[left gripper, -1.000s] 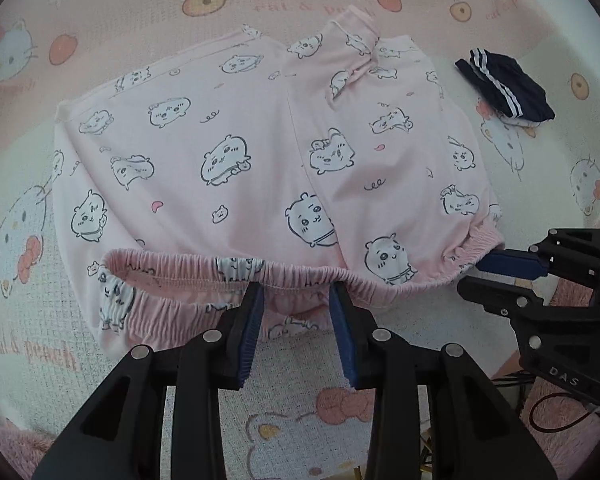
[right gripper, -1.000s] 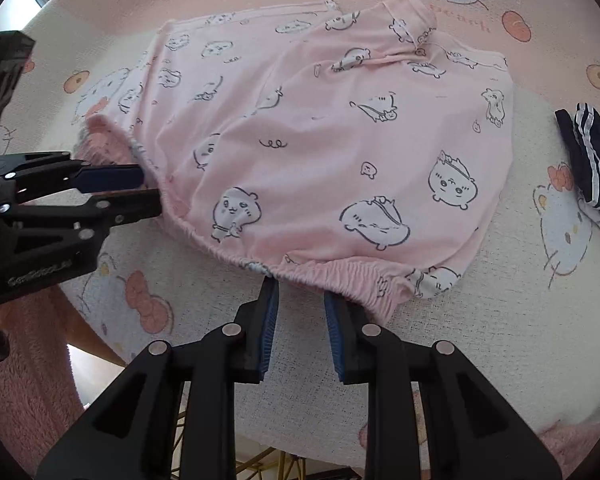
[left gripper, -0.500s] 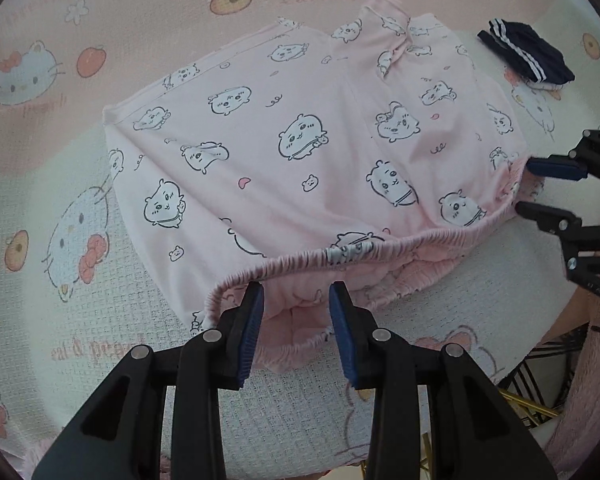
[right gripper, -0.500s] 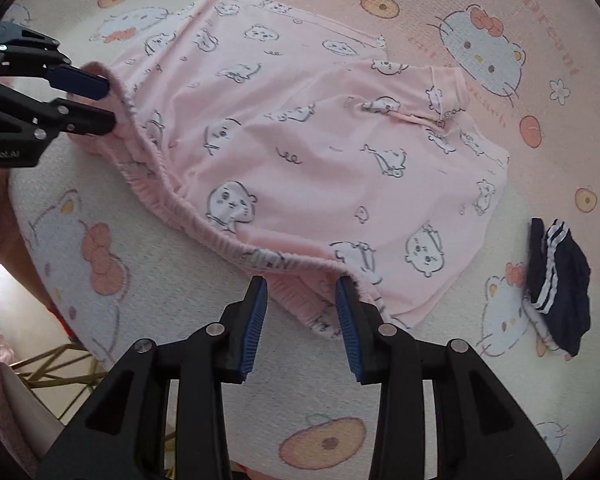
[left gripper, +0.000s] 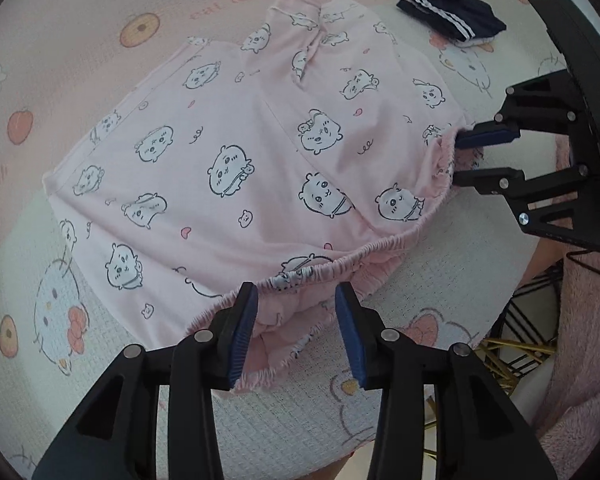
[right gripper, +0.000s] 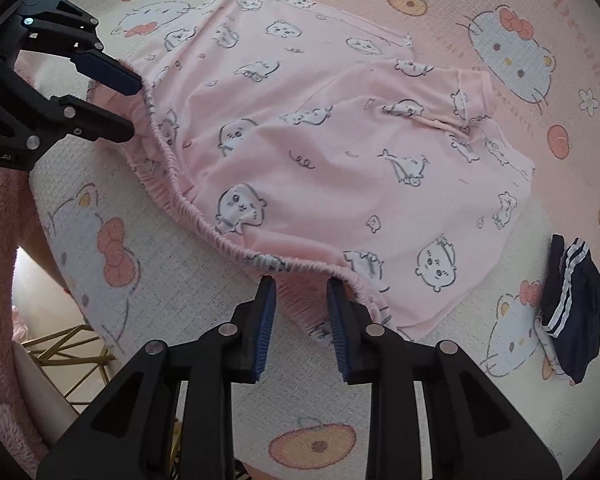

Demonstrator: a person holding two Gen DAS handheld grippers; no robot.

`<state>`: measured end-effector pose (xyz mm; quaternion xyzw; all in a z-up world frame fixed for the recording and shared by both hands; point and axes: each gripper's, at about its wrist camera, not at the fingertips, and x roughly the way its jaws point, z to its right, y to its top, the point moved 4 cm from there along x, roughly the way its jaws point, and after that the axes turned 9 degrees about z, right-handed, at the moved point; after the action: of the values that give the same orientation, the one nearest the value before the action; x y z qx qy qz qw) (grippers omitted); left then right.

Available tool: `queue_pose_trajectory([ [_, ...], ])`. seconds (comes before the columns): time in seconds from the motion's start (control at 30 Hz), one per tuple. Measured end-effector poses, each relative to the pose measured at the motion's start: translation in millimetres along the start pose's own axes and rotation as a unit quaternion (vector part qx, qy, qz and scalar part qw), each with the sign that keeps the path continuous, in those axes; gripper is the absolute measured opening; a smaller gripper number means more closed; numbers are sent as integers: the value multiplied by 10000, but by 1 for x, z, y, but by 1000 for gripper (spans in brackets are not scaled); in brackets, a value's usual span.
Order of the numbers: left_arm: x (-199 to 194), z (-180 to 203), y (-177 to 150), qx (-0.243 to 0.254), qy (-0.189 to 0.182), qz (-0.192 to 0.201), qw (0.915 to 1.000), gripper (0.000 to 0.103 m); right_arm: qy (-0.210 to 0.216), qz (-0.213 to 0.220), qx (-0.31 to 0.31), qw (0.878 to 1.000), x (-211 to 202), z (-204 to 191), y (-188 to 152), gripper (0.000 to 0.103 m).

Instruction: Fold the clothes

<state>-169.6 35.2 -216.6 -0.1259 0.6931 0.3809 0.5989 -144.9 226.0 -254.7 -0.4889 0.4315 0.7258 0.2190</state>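
Pink shorts (left gripper: 260, 168) (right gripper: 340, 168) printed with cartoon animals lie flat on the table, with the elastic waistband (left gripper: 340, 264) (right gripper: 204, 216) towards me. My left gripper (left gripper: 296, 300) (right gripper: 134, 108) straddles one end of the waistband. Its jaws are opening, and the bunched band lies loose between the pads. My right gripper (right gripper: 300, 292) (left gripper: 458, 158) straddles the other end. Its jaws are closing around the band, and a gap still shows between the pads. Both grippers point steeply down.
A folded navy garment with white stripes (left gripper: 452, 16) (right gripper: 572, 308) lies beyond the shorts' leg hems. A cartoon-cat cloth (left gripper: 60, 320) (right gripper: 112, 248) covers the table, whose edge runs close behind both grippers. Gold metal legs (right gripper: 72, 344) and pink fleece (left gripper: 580, 380) lie past that edge.
Both wrist views have rolled, so the shorts appear turned. The left jaws stand wider than before. The right jaws widened and have since narrowed again. The shorts stay on the table.
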Motion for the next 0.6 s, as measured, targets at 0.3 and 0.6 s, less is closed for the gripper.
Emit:
queue_pose_trajectory([
  [0.3, 15, -14, 0, 227, 155, -141, 9995, 46, -315, 400, 211, 9985, -14, 5, 8, 33],
  [0.6, 19, -15, -5, 272, -195, -341, 9989, 46, -51, 208, 204, 9996, -9, 8, 3, 49],
])
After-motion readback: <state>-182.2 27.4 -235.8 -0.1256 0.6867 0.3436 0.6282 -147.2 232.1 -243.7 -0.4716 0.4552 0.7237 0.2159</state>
